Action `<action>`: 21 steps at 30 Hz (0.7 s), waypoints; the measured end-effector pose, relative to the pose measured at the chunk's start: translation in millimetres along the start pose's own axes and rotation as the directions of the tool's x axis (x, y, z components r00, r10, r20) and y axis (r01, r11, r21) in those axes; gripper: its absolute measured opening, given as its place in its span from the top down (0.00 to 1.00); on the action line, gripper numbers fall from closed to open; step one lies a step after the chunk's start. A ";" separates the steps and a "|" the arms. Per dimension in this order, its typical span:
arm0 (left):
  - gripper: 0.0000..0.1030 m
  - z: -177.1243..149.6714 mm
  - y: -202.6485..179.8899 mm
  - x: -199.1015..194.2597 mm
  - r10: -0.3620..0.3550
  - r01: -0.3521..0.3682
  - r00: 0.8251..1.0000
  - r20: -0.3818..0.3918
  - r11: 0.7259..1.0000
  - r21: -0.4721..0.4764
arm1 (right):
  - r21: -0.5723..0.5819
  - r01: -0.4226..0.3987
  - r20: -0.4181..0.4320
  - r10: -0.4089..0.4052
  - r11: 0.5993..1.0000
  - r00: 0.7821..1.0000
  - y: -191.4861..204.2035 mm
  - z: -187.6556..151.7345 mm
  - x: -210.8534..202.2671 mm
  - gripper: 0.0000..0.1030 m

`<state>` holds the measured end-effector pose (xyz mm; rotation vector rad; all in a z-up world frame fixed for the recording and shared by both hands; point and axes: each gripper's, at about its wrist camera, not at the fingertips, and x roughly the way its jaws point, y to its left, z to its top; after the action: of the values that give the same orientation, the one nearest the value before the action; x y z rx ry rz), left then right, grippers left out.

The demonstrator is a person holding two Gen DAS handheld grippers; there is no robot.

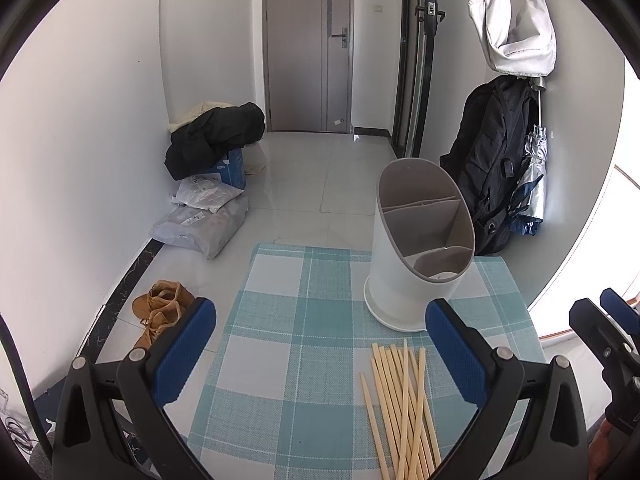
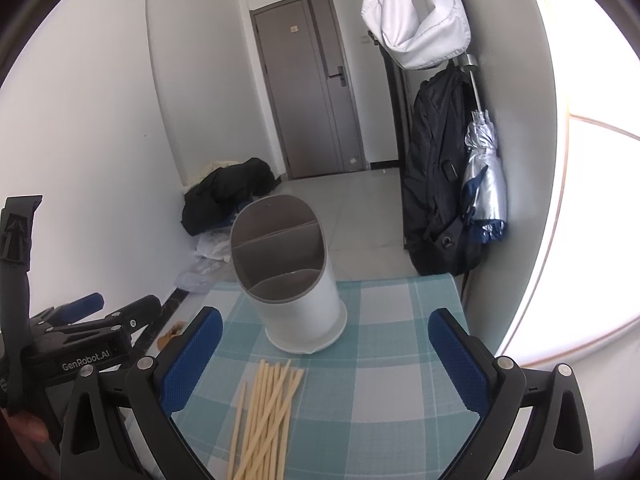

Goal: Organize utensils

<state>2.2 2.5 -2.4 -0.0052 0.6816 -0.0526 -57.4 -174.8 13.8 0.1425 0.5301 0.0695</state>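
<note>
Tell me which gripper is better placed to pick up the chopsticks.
Right, marginally. The pile of pale wooden chopsticks lies between the open right gripper fingers, left of centre. In the left wrist view the pile sits beside the open left gripper's right finger. The white slanted-top utensil holder stands just beyond.

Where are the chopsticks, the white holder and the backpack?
chopsticks [image 1: 404, 408], left wrist view, middle of the bundle.
holder [image 2: 298, 312], right wrist view, outer white wall.
backpack [image 2: 434, 184], right wrist view, front panel.
</note>
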 end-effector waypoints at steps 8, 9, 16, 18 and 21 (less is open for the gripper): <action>0.01 -0.1 0.4 0.7 -0.001 0.001 1.000 -0.003 1.000 -0.001 | -0.003 0.002 -0.001 -0.002 1.000 1.000 0.2 0.7 -0.7 0.00; 0.01 -0.3 0.4 0.8 -0.001 0.001 1.000 -0.002 1.000 0.000 | -0.003 0.002 -0.001 -0.002 1.000 1.000 0.2 0.8 -1.1 0.00; 0.01 0.0 0.2 1.0 -0.004 0.004 1.000 -0.003 1.000 -0.002 | 0.001 0.000 -0.007 0.000 1.000 1.000 -0.3 1.0 -0.9 0.00; 0.01 -0.9 0.2 0.5 -0.003 0.003 1.000 -0.003 1.000 -0.003 | 0.002 0.000 -0.010 0.000 1.000 1.000 -0.3 0.8 -0.9 0.00; 0.01 -1.0 0.1 0.7 -0.006 0.006 1.000 -0.007 1.000 -0.004 | 0.002 0.003 -0.012 -0.003 1.000 1.000 -0.4 0.8 0.6 0.00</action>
<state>2.1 2.6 -3.6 -0.0105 0.6885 -0.0569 -56.5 -175.2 14.2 0.1437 0.5426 0.0668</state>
